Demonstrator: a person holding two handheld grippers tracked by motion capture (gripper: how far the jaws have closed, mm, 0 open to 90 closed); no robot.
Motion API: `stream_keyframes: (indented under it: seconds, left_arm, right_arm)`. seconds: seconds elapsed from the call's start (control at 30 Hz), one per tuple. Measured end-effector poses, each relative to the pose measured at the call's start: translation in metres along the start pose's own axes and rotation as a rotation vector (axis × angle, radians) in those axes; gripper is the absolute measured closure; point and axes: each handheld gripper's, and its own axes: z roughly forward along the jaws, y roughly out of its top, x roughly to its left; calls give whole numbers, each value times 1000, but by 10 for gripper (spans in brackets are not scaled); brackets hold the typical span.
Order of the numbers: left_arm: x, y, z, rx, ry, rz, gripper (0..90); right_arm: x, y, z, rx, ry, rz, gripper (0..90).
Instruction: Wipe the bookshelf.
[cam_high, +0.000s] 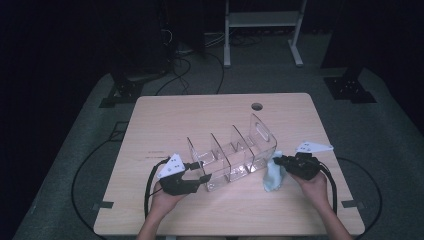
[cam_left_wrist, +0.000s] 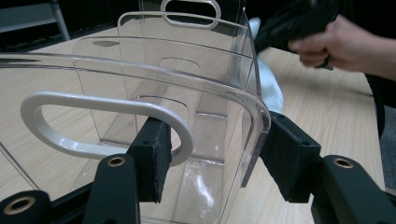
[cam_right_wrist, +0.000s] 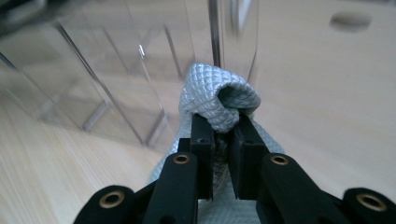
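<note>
A clear plastic organizer (cam_high: 235, 150) with several dividers lies across the wooden table (cam_high: 200, 115). My left gripper (cam_high: 205, 172) is at its near-left end. In the left gripper view, the left gripper (cam_left_wrist: 217, 154) has one pad at the white-rimmed handle cutout (cam_left_wrist: 70, 116) of the organizer's end wall (cam_left_wrist: 187, 70). The other pad sits against that wall's outer edge, so the gripper is shut on that strip of wall. My right gripper (cam_high: 275, 160) is shut on a pale blue cloth (cam_high: 272, 177) beside the organizer's right end. In the right gripper view, the cloth (cam_right_wrist: 219, 93) bulges above the right gripper (cam_right_wrist: 223, 135), close to the organizer's clear wall (cam_right_wrist: 116, 70).
A round cable hole (cam_high: 257, 106) sits near the table's far edge. Bare tabletop lies behind the organizer and along the front edge. Beyond the table stand a white frame (cam_high: 262, 20) and dark stands with cables on the grey floor. A hand (cam_left_wrist: 336, 44) holds the right gripper.
</note>
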Motion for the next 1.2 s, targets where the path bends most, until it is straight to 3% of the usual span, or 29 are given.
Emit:
stream_keyframes:
  seconds: [0.1,0.2,0.4,0.47,0.57,0.63,0.67,0.7,0.87,0.93,0.97,1.03,1.2]
  left_arm:
    - [0,0,-1,8,-3,14,455]
    - [0,0,-1,8,-5,17,458]
    - [0,0,-1,8,-5,17,459]
    - [0,0,-1,8,-5,17,458]
    - [-1,0,-1,8,-4,16,457]
    - [-1,0,-1,8,-4,16,457]
    - [-1,0,-1,7,-3,15,457]
    - [-1,0,-1,6,-2,13,456]
    - [-2,0,-1,6,-3,12,457]
    - [-2,-1,-1,7,-5,11,457]
    - [-2,-1,-1,8,-5,11,457]
    - [-2,-1,-1,8,-6,10,457]
    - [-2,-1,-1,8,-5,11,457]
  right_arm:
    - [4,14,-8,-19,-18,-31,808]
    - [3,13,-5,-13,-17,-25,808]
    - [-5,-15,22,80,-18,11,808]
    - [-11,-26,31,117,-1,54,808]
    - [-12,-23,28,97,-2,62,807]
    - [-6,-10,12,22,-6,45,808]
    - [-6,-10,12,22,-6,45,808]
    - [-2,-1,3,-32,-4,39,807]
    - [-2,2,3,-25,-18,24,807]
    - [-4,-5,11,1,-18,36,807]
    - [-7,-17,23,62,-15,44,805]
    - [-9,-22,29,96,-8,54,805]
    - [-4,-9,16,15,-3,55,806]
